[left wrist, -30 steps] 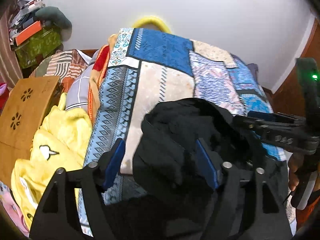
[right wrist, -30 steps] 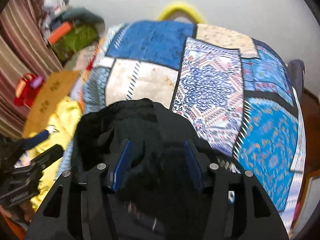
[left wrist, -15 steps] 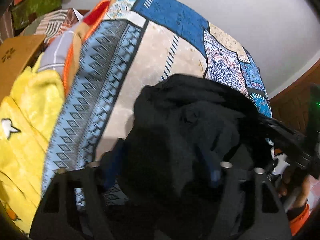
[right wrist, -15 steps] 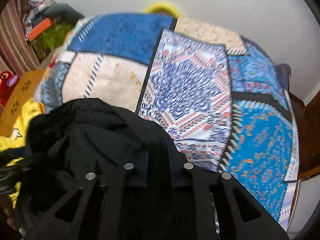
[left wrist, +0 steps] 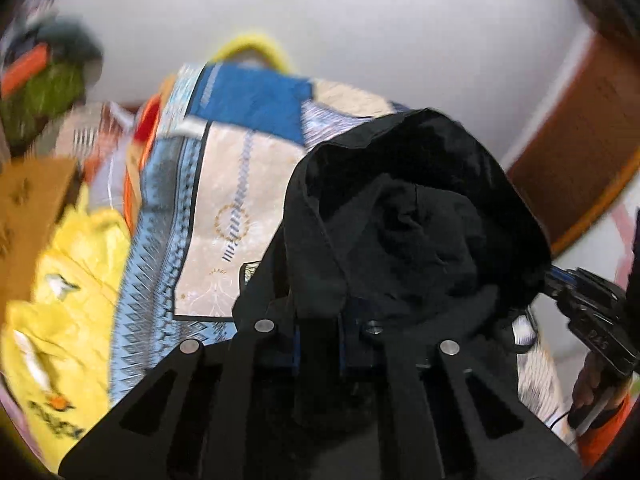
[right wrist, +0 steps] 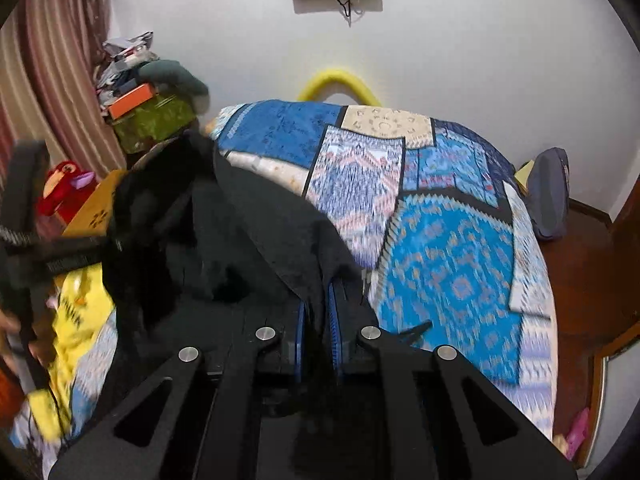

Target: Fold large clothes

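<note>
A black hooded garment (left wrist: 408,216) hangs lifted above the bed with the blue patchwork cover (left wrist: 224,208). My left gripper (left wrist: 318,332) is shut on a fold of the black cloth, which drapes over its fingers. My right gripper (right wrist: 318,320) is shut on another edge of the same garment (right wrist: 240,232), with cloth pinched between its blue pads (right wrist: 333,332). The cloth stretches from the right gripper toward the left gripper, which shows at the left of the right wrist view (right wrist: 48,256). The right gripper also shows at the right of the left wrist view (left wrist: 592,312).
A yellow garment (left wrist: 68,292) lies at the bed's left edge beside a wooden stool (left wrist: 28,208). Piled boxes and clothes (right wrist: 148,108) stand by the curtain. A grey bag (right wrist: 548,196) sits on the wooden floor at the right. A white wall lies behind the bed.
Both grippers have closed on the black garment and raised it off the bed. The cloth now hangs spread between them, with the hood opening upward.
</note>
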{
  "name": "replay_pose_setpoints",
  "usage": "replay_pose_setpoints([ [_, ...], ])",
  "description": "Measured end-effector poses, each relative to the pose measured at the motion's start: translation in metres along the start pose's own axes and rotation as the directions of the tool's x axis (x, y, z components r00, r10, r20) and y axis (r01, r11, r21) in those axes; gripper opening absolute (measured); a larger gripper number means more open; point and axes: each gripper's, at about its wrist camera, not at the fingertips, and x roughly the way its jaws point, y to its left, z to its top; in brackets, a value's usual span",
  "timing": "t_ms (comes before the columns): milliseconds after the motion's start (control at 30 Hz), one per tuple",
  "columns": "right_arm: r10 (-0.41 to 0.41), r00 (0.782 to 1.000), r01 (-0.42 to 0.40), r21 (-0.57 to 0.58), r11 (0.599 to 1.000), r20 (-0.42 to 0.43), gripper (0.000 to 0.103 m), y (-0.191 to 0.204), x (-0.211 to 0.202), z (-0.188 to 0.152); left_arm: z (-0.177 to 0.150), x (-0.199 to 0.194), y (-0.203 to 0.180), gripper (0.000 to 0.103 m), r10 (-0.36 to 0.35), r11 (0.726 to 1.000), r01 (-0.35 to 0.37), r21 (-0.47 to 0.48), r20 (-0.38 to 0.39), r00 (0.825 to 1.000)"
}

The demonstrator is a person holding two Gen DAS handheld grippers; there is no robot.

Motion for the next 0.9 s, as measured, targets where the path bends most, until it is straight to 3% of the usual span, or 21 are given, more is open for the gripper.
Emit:
replay_pose_setpoints([
  [133,0.010,1.000,-0.010,0.010,1.000,-0.027,0.010,0.005,-0.018,-0.041,-0.036,-0.048,-0.044,0.011,0.020,0.988,-0.025,0.150,0.030,0.999],
  [267,0.020,0.996,-0.016,0.055,0.998,-0.082,0.017,0.006,-0.023,-0.084,-0.080,-0.068,-0.064,0.013,0.017,0.978,-0.018,0.206,0.006,1.000],
  [400,0.085,0.989,-0.071,0.113,0.991,-0.125,0.017,0.005,-0.039,-0.119,-0.131,-0.069,-0.070,0.024,0.018,0.969,0.002,0.248,-0.075,0.997],
  [500,0.086,0.986,-0.069,0.113,0.991,-0.145,0.019,0.005,-0.053,-0.138,-0.164,-0.068,-0.072,0.035,0.029,0.963,0.007,0.271,-0.130,0.991],
  [633,0.033,0.986,-0.020,0.078,0.997,-0.166,0.019,0.003,-0.067,-0.148,-0.203,-0.080,-0.077,0.036,0.061,0.949,-0.006,0.315,-0.164,0.985],
  [733,0.030,0.988,-0.019,0.076,0.997,-0.151,0.019,0.001,-0.081,-0.146,-0.215,-0.097,-0.079,0.037,0.023,0.949,0.032,0.312,-0.171,0.985],
  [833,0.010,0.994,-0.005,0.048,0.999,-0.113,0.019,0.006,-0.094,-0.138,-0.214,-0.120,-0.083,0.040,0.018,0.948,0.024,0.318,-0.128,0.992],
  [900,0.016,0.996,-0.013,0.029,0.999,-0.082,0.020,0.013,-0.100,-0.127,-0.206,-0.133,-0.084,0.048,0.014,0.951,0.012,0.309,-0.082,0.997],
])
